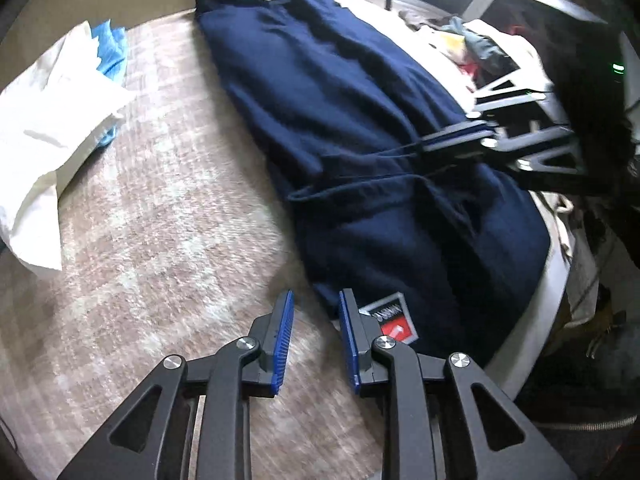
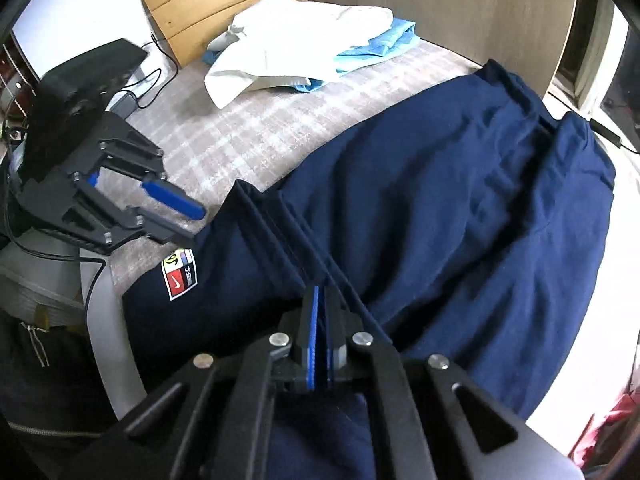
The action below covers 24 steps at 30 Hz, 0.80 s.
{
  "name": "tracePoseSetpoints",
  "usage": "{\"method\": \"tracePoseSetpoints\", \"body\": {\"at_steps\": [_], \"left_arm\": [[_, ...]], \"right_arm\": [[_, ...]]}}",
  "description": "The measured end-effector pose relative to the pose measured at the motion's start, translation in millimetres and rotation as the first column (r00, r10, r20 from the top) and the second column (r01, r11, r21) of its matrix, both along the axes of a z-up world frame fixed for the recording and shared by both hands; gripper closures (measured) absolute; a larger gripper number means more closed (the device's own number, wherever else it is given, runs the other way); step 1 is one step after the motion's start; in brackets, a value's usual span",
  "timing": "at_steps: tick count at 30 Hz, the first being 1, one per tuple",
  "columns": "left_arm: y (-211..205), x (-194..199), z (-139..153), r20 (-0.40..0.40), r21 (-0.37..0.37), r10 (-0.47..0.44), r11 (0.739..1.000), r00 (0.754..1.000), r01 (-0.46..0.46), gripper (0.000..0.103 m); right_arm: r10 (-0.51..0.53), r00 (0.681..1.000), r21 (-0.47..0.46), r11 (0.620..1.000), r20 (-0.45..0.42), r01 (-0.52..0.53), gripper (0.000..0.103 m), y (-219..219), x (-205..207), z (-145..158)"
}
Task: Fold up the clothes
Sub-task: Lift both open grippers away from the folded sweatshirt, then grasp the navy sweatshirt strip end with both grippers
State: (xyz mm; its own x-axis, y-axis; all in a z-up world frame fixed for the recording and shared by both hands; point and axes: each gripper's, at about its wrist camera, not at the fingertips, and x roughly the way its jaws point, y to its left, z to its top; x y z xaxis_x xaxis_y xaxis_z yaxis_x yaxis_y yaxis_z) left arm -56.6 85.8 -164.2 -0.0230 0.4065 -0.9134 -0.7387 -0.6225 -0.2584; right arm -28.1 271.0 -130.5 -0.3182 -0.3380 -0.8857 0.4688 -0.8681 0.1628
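A navy blue garment [image 1: 360,128] with drawstrings and a coloured logo patch [image 1: 390,318] lies spread lengthwise on the checked bed cover [image 1: 160,220]; it also shows in the right wrist view [image 2: 460,208], with its patch [image 2: 180,274]. My left gripper [image 1: 316,300] is open, just above the cover at the garment's near corner beside the patch; it also shows in the right wrist view [image 2: 192,220]. My right gripper [image 2: 322,292] is shut on the garment's waist edge by the drawstrings; it also shows in the left wrist view [image 1: 424,146].
A white cloth [image 1: 52,120] over a light blue cloth [image 1: 110,46] lies at the far side of the bed, also in the right wrist view [image 2: 288,52]. A wooden headboard [image 2: 224,0] stands behind. Mixed clothes [image 1: 472,48] are piled past the bed edge.
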Motion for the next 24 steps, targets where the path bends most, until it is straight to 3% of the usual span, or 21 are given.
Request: {"method": "tracePoseSetpoints", "body": {"at_steps": [4, 5, 7, 11, 13, 15, 18, 19, 22, 24], "left_arm": [[6, -12, 3, -0.031, 0.005, -0.005, 1.0, 1.0, 0.005, 0.078], [8, -18, 4, -0.037, 0.011, -0.003, 1.0, 0.999, 0.003, 0.077], [12, -32, 4, -0.043, 0.023, -0.003, 1.0, 0.999, 0.004, 0.075], [19, -51, -1, -0.029, 0.047, -0.017, 0.999, 0.999, 0.019, 0.074], [21, -52, -2, -0.012, 0.065, -0.021, 0.998, 1.0, 0.021, 0.077], [23, -48, -4, 0.006, 0.081, -0.021, 0.997, 1.0, 0.02, 0.1], [15, -54, -7, 0.001, 0.084, -0.028, 0.996, 1.0, 0.028, 0.101], [13, -54, -6, -0.009, 0.077, -0.03, 0.997, 1.0, 0.03, 0.101], [2, -65, -12, -0.015, 0.054, -0.002, 0.999, 1.0, 0.003, 0.1], [-2, -67, -14, -0.016, 0.036, 0.024, 0.999, 1.0, -0.023, 0.101]], "right_arm": [[-0.103, 0.994, -0.064, 0.993, -0.028, 0.101, 0.096, 26, 0, 16], [-0.158, 0.987, -0.092, 0.984, -0.03, 0.154, 0.091, 42, 1, 20], [-0.265, 0.964, -0.123, 0.958, -0.028, 0.259, 0.079, 75, 1, 21], [-0.421, 0.907, -0.096, 0.902, 0.005, 0.42, 0.076, 131, -2, 5], [-0.471, 0.882, -0.073, 0.879, 0.028, 0.472, 0.076, 150, -5, -8], [-0.5, 0.864, -0.105, 0.858, 0.061, 0.504, 0.076, 162, -5, -18], [-0.504, 0.86, -0.166, 0.844, 0.082, 0.51, 0.075, 168, -7, -28], [-0.498, 0.863, -0.18, 0.845, 0.079, 0.504, 0.075, 167, -8, -29], [-0.508, 0.86, -0.109, 0.854, 0.041, 0.509, 0.1, 165, -12, -28], [-0.528, 0.848, -0.114, 0.84, 0.053, 0.53, 0.1, 171, -11, -29]]}}
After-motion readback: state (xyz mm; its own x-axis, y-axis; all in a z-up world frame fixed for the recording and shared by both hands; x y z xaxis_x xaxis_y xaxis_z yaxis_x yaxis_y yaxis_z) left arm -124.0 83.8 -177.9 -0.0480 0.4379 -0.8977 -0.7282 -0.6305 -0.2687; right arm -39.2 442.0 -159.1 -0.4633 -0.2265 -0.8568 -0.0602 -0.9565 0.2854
